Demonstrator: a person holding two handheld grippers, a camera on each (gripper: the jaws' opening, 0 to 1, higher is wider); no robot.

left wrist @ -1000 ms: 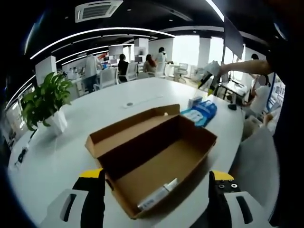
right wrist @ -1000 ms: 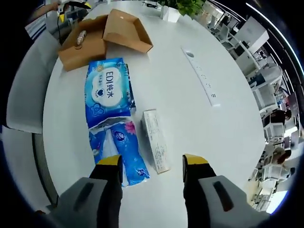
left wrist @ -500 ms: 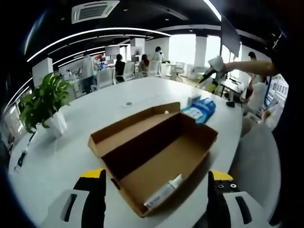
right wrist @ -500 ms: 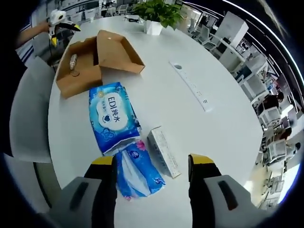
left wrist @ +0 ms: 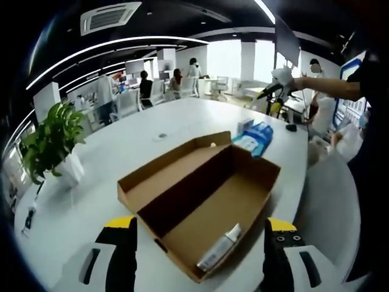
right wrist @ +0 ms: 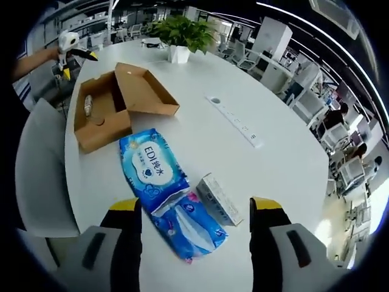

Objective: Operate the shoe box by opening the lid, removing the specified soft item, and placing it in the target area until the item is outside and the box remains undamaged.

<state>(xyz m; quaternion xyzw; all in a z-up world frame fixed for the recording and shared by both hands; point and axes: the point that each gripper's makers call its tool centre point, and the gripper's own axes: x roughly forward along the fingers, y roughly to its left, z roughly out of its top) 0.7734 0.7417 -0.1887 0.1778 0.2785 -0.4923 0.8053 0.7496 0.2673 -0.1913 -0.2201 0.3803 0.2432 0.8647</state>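
Both your grippers pulled up and back over last second, table reads farther off. Looks like release done.

Count: one shoe box (right wrist: 115, 108), lid open, one small tube (left wrist: 220, 248) left inside; two blue wipe packs (right wrist: 154, 168) plus one small carton (right wrist: 219, 199) outside on table (right wrist: 213, 140).

Left gripper (left wrist: 197, 277) jaws wide, empty. Right gripper (right wrist: 196, 267) same.

Item in shoe box (left wrist: 206, 204): too small.
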